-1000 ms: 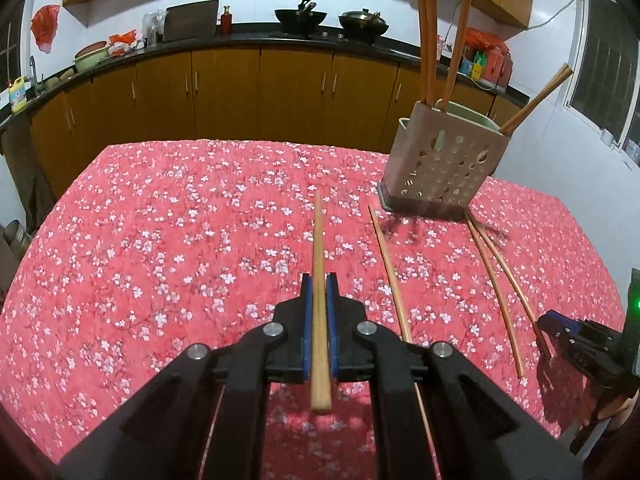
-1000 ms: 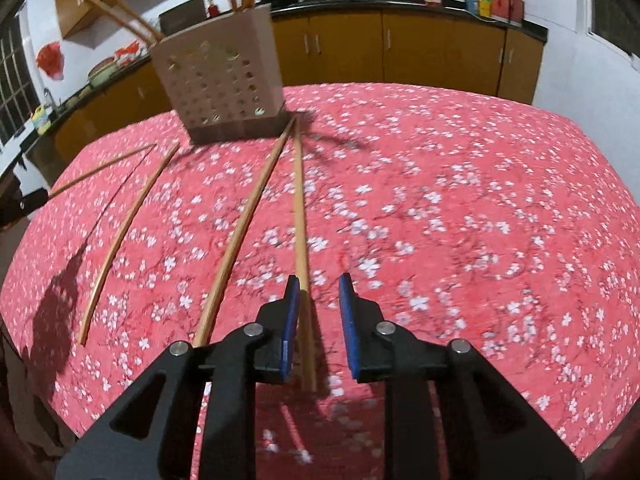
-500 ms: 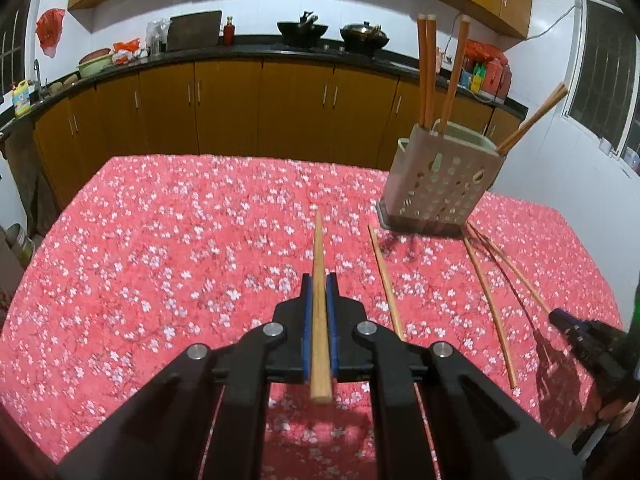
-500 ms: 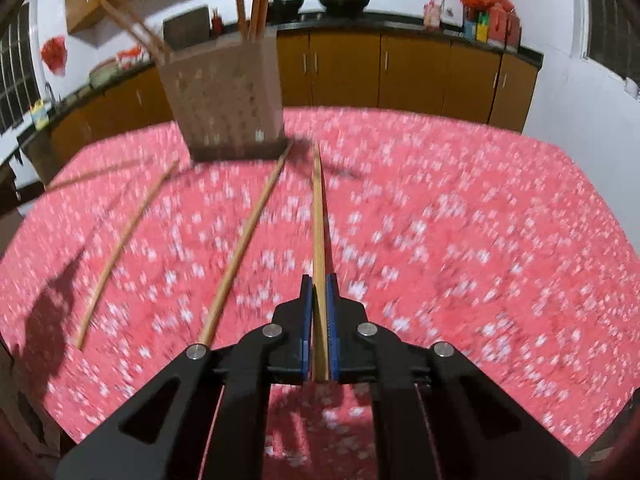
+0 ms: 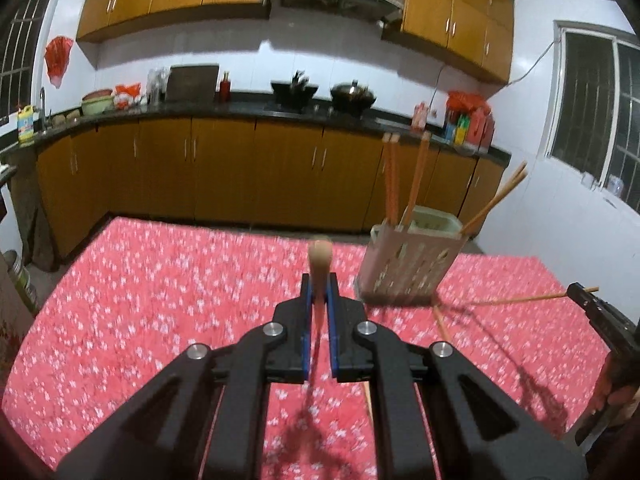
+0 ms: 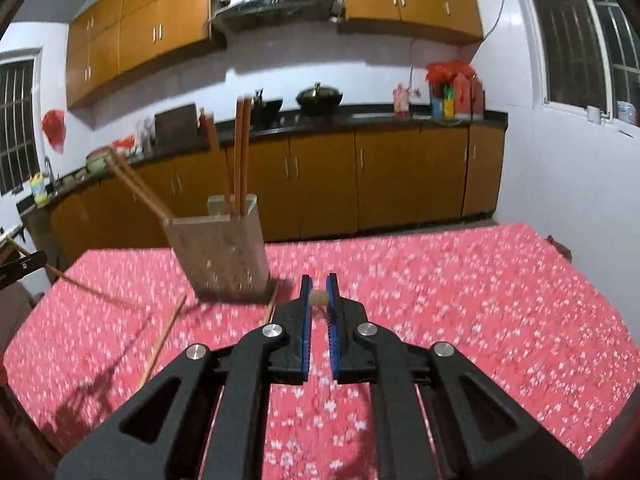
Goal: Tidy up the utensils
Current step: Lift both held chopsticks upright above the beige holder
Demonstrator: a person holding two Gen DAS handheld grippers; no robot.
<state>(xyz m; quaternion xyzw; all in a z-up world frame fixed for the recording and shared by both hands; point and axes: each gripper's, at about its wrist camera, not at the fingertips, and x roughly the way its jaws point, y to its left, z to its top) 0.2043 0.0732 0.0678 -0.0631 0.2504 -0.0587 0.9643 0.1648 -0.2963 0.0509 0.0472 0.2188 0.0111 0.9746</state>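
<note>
Perforated holder (image 5: 408, 268) on red floral surface (image 5: 160, 300) with five upright chopsticks (image 5: 391, 178), both grippers' jaws clenched on one chopstick each, left gripper (image 5: 319, 280), right gripper (image 6: 319, 294).

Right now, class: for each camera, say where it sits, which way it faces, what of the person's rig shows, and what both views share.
Left wrist: on the left gripper, facing the kitchen counter; shows its fingers shut on a chopstick, the right gripper at right.
Right wrist: on the right gripper, facing likewise; shows its fingers shut on another chopstick.
Shared: utensil holder, red tablecloth.
</note>
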